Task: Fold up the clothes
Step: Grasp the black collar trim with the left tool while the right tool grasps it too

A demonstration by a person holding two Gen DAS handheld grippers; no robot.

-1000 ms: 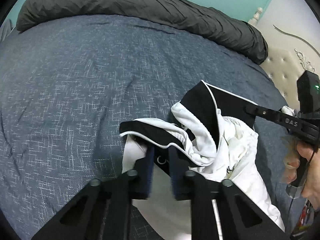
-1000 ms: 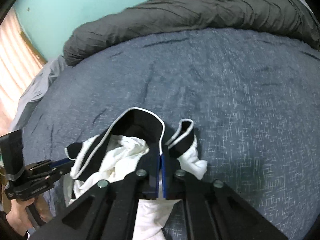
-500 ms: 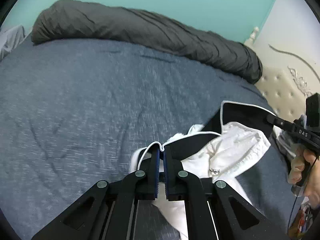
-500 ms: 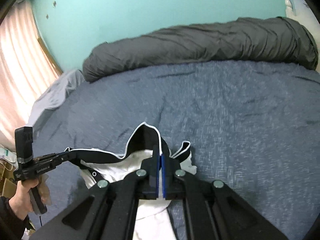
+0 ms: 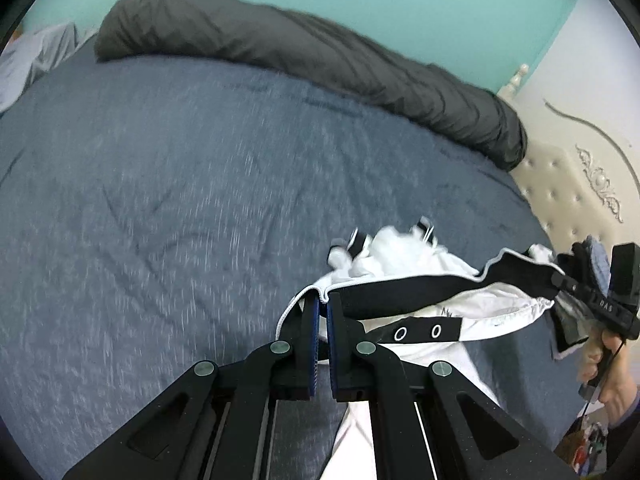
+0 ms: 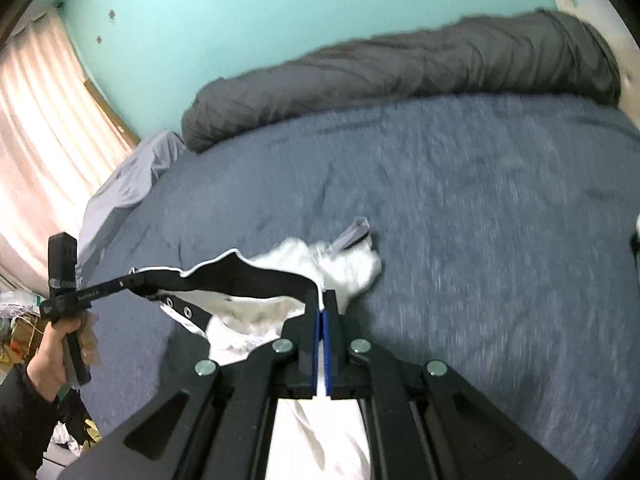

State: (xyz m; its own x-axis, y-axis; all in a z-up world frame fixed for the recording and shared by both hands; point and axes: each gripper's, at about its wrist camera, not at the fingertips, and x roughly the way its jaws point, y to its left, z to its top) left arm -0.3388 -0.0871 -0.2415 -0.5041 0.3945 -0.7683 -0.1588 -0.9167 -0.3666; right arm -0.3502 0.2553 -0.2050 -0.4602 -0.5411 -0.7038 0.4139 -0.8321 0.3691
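I'm looking across the big blue-grey bed (image 5: 168, 200), and I take everything else from it: a rolled dark duvet (image 5: 320, 64) lies along its far edge, a padded cream headboard (image 5: 560, 184) stands at its right end in the left wrist view, and a curtain (image 6: 44, 140) hangs beyond its left end in the right wrist view. Over the near part of the bed I have the white-and-black shorts (image 5: 420, 304) lifted by their black waistband (image 5: 400, 292), which runs as a nearly taut strip from one tool to the other, so the long axis of the garment lies left to right between my hands, parallel to the near edge of the bed. The white legs bunch on the bed beyond the band or hang below it. My left gripper (image 5: 323, 312) is pinched narrow on one end of the waistband, and my right gripper (image 6: 322, 308) is pinched tight on the other end. Neither hand is nearer; each owns one corner. I judge that laying the shorts flat depends on keeping this band straight and level over the bed. Two eyelets (image 5: 418, 332) mark the front.
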